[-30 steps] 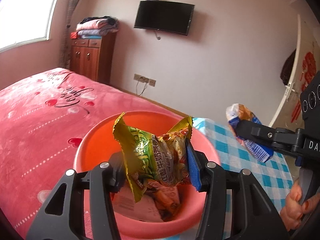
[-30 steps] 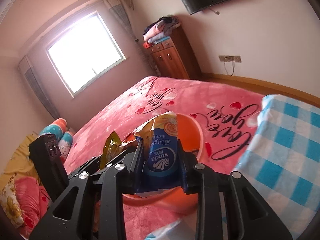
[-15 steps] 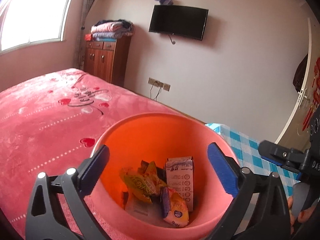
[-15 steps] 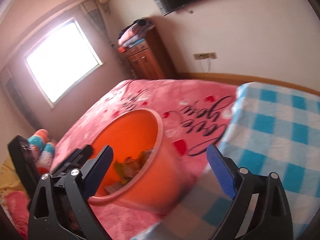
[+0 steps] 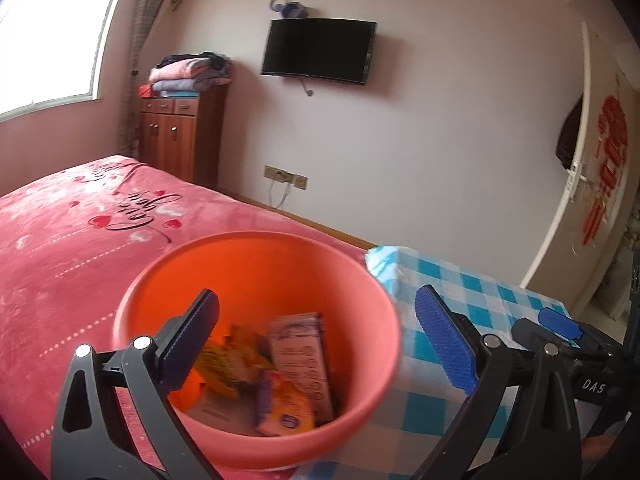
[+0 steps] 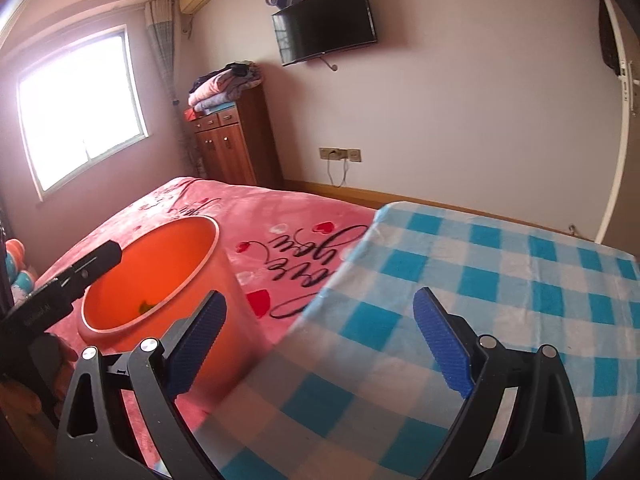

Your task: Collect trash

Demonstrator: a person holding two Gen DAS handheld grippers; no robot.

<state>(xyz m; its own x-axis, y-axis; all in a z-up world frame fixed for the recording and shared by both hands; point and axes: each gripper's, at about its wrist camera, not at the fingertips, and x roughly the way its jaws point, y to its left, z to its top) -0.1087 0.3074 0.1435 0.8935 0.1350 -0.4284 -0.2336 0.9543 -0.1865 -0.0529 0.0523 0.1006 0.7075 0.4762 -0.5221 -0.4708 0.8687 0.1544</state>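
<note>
Left gripper [image 5: 316, 336] jaws released above round orange plastic bucket [image 5: 360, 276] holding crumpled snack wrappers [image 5: 280, 404], right gripper [image 6: 320, 336] jaws released over blue-white checked tablecloth [image 6: 500, 272]

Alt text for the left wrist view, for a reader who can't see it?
The open, empty left gripper hangs over an orange bucket holding snack wrappers and a small carton. The bucket sits on a pink bedspread beside a blue checked cloth.

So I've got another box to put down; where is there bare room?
The blue checked cloth right of the orange bucket lies bare. The pink blanket beyond the bucket is free too. The bucket's bottom is crowded with wrappers.
</note>
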